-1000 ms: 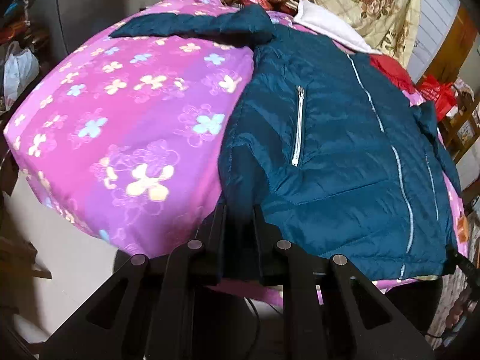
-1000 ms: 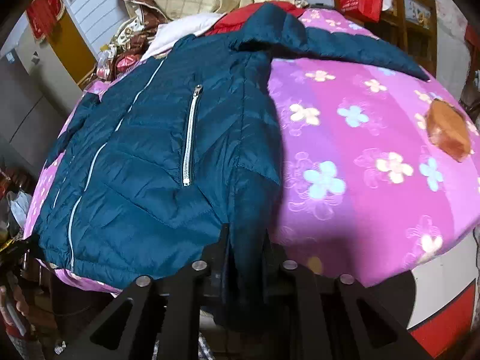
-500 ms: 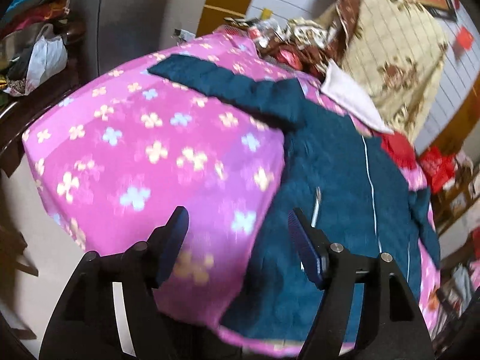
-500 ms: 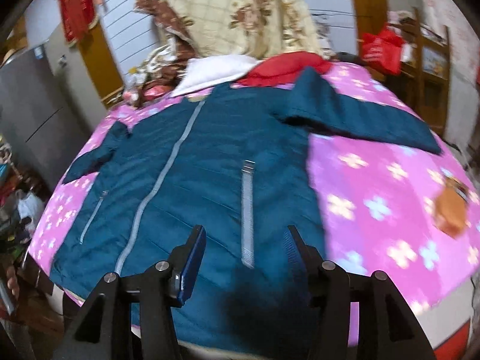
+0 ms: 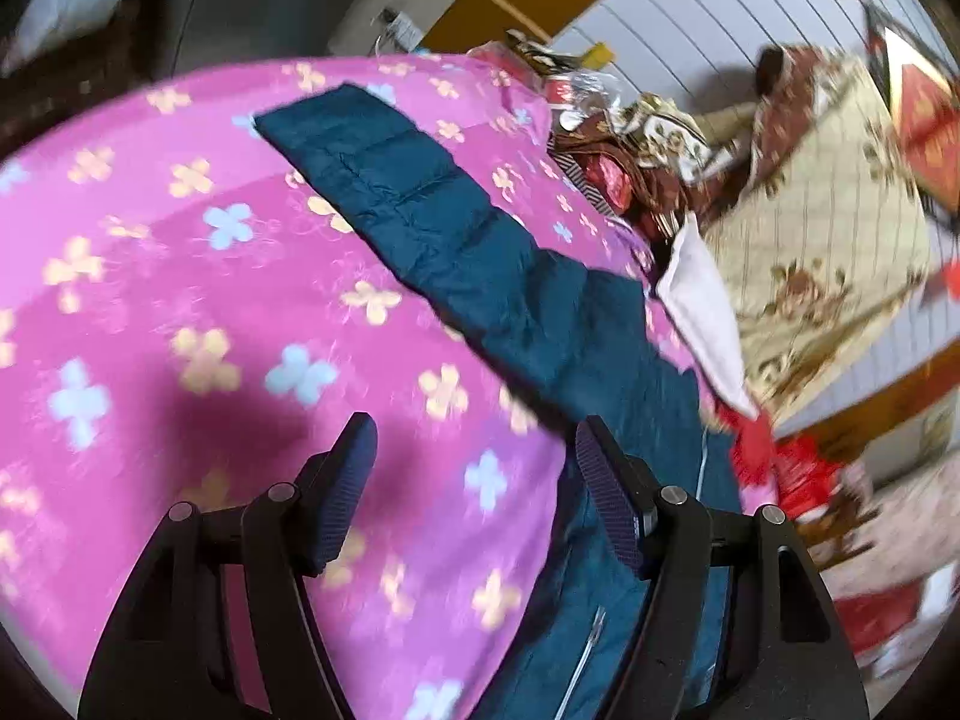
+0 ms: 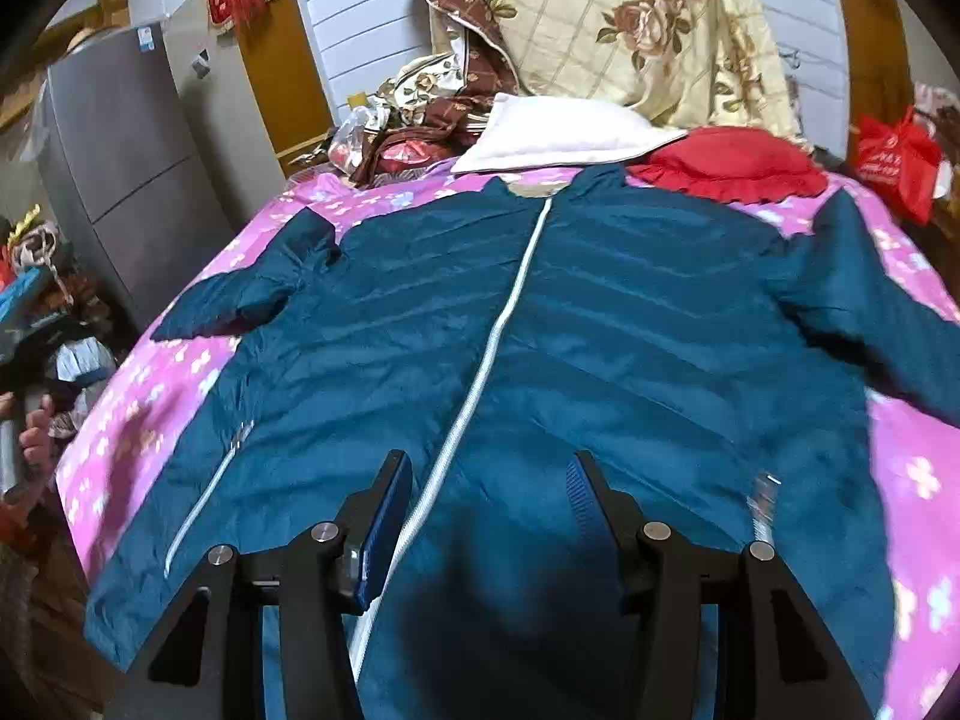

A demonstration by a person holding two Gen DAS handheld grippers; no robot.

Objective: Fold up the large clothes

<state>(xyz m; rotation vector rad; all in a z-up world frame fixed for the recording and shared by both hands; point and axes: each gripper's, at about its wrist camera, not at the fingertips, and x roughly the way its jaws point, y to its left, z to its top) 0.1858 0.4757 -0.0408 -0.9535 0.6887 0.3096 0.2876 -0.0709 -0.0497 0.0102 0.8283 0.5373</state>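
A teal puffer jacket (image 6: pixel 600 324) lies zipped and face up on the bed's pink floral blanket (image 5: pixel 180 300), sleeves out to both sides. The left hand-held gripper (image 5: pixel 474 474) and right hand-held gripper (image 6: pixel 489 492) hover above it, jaws spread, holding nothing.

A grey metal refrigerator (image 6: pixel 120 180) is standing at nine o'clock, a white panelled wall (image 6: pixel 366 30) rising at twelve, beside yellow-brown wooden trim (image 6: pixel 270 60).
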